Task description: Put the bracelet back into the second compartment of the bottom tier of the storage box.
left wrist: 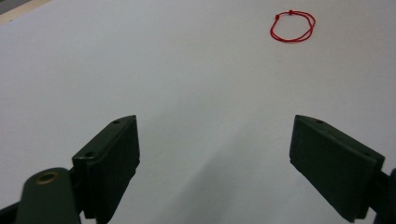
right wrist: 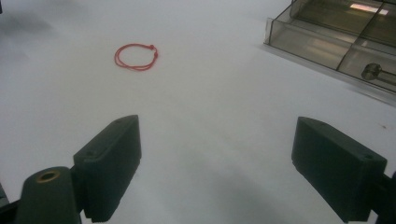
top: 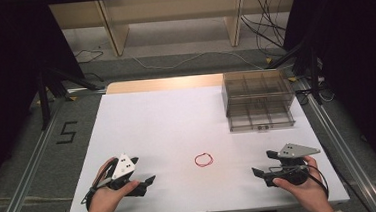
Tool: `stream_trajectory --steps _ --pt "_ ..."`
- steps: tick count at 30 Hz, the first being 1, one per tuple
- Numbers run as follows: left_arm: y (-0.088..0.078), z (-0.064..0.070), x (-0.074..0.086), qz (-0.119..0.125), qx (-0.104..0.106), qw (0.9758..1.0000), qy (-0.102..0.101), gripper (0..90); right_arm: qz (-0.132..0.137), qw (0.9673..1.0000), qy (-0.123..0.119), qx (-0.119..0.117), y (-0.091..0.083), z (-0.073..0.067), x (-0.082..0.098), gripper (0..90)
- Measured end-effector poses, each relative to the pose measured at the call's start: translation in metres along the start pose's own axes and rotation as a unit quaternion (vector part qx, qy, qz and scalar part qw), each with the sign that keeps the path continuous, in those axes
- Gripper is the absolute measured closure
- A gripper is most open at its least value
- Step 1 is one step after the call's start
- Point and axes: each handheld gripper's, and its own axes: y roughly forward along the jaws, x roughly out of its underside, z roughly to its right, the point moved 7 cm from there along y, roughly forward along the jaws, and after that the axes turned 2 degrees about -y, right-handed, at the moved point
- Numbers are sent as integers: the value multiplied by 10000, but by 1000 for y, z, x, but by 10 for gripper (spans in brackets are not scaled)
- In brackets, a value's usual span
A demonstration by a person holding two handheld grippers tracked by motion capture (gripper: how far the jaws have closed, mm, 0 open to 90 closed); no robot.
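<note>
A thin red string loop lies flat on the white table top, near the front middle. The left gripper view has the red string loop far ahead at upper right; the right gripper view has the red string loop at upper left. My left gripper rests near the front left edge, held by a hand, jaws wide apart and empty. My right gripper sits at the front right, also open with nothing between its jaws. Both point inward toward the loop.
A clear smoky plastic organizer box with several compartments stands at the back right of the table; its corner shows a small metal part inside. Wooden shelving and cables lie beyond the table. Dark floor surrounds it.
</note>
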Motion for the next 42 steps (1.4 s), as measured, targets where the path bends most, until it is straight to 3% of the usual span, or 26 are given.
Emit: stream_trajectory --steps 15,42 --pt "5 2 0 -37 4 10000 5 159 -76 9999 -74 -34 11 -4 -10 231" --pt "7 1 0 -33 -35 10000 -23 159 -249 9992 -186 -232 52 -17 -36 361"
